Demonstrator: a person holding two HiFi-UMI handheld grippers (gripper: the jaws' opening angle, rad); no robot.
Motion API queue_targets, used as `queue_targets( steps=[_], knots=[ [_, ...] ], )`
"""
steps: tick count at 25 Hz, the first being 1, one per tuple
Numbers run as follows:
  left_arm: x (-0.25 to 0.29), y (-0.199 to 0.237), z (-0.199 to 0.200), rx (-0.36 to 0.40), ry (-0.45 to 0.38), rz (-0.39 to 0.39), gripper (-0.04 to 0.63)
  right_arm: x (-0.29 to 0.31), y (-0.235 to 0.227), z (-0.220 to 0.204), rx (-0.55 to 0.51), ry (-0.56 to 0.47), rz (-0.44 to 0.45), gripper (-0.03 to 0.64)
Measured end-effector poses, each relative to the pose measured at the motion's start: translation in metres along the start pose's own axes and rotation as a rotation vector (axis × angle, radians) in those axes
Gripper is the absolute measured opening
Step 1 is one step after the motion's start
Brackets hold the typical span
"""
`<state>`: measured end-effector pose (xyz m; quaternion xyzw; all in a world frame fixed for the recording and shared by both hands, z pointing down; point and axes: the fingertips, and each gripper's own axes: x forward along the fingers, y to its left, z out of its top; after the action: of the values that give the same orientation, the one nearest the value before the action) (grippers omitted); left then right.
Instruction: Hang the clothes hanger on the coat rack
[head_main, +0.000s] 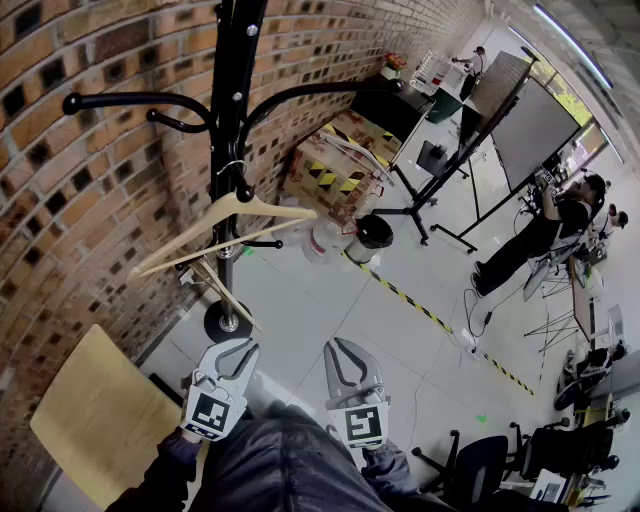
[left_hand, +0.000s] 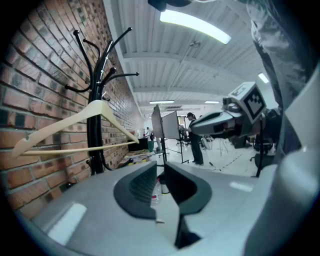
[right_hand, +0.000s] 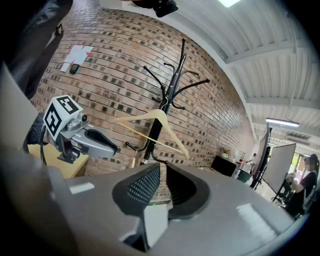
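Observation:
A pale wooden clothes hanger (head_main: 230, 232) hangs by its hook on the black coat rack (head_main: 232, 120), which stands against the brick wall. Neither gripper touches it. Below the hanger, close to my body, my left gripper (head_main: 240, 352) has its jaws shut on nothing. My right gripper (head_main: 340, 350) is beside it, also shut and empty. The left gripper view shows its shut jaws (left_hand: 160, 172), with the hanger (left_hand: 95, 112) and rack (left_hand: 95, 140) to the left. In the right gripper view the hanger (right_hand: 155, 120) and rack (right_hand: 167, 95) are ahead of its shut jaws (right_hand: 163, 172).
A pale wooden chair seat (head_main: 100, 420) stands at lower left by the wall. Behind the rack are boxes with hazard tape (head_main: 335, 160), a black bin (head_main: 372, 232) and a bottle (head_main: 322, 240). A board on a stand (head_main: 520, 120) and people (head_main: 540, 235) are at right.

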<state>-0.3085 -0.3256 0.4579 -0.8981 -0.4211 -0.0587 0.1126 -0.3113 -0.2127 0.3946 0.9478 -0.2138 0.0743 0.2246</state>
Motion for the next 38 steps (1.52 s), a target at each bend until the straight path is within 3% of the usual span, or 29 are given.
queue_targets(
  steps=[9, 19, 30, 38],
  knots=[
    [0.061, -0.034, 0.026, 0.043, -0.010, -0.143, 0.025, -0.036, -0.066, -0.042, 0.079, 0.072, -0.160, 0.031],
    [0.180, -0.071, 0.059, 0.114, -0.023, -0.299, 0.025, -0.069, -0.180, -0.114, 0.179, 0.143, -0.374, 0.032],
    [0.311, -0.102, 0.085, 0.129, -0.017, -0.329, 0.025, -0.076, -0.301, -0.179, 0.200, 0.154, -0.440, 0.032],
    [0.374, -0.113, 0.095, 0.137, 0.006, -0.372, 0.025, -0.075, -0.354, -0.213, 0.243, 0.182, -0.483, 0.032]
  ],
)
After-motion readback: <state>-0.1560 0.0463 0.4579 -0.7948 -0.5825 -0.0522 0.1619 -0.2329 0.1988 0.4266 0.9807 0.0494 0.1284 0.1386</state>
